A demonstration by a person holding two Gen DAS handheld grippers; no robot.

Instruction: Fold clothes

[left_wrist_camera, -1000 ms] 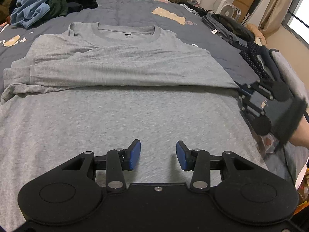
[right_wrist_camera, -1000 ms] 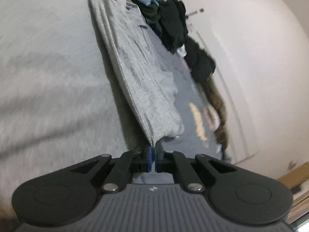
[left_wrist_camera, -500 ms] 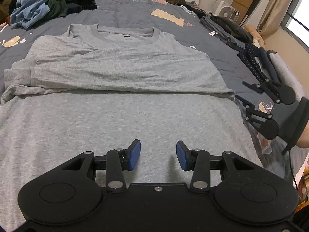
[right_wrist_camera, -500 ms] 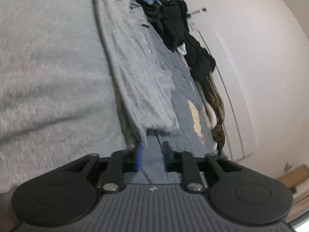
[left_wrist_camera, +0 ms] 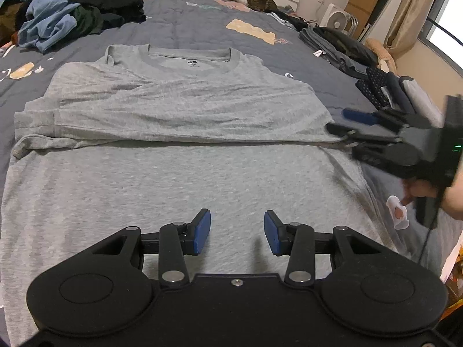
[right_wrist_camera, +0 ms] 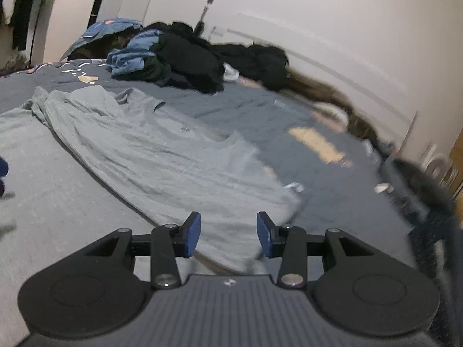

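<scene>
A grey T-shirt (left_wrist_camera: 179, 156) lies flat on the bed, collar at the far end, with a sleeve folded across its chest. My left gripper (left_wrist_camera: 236, 232) hovers open over the shirt's lower part, nothing between its blue pads. At the shirt's right edge my right gripper (left_wrist_camera: 343, 123) is held by a hand, its fingers spread beside the folded sleeve's corner. In the right wrist view the same shirt (right_wrist_camera: 162, 167) lies ahead, and my right gripper (right_wrist_camera: 228, 234) stands open just above its near corner, holding nothing.
The bed has a dark grey-blue quilt (left_wrist_camera: 202, 26). A heap of blue and black clothes (left_wrist_camera: 78, 11) sits at the far left. Folded dark garments (left_wrist_camera: 387, 86) line the right edge. A fan (left_wrist_camera: 335, 20) and curtain (left_wrist_camera: 411, 8) stand beyond.
My right gripper let go of the folded sleeve's corner, opened, and swung round to face the shirt from the right edge. The left gripper stayed in place, open.
</scene>
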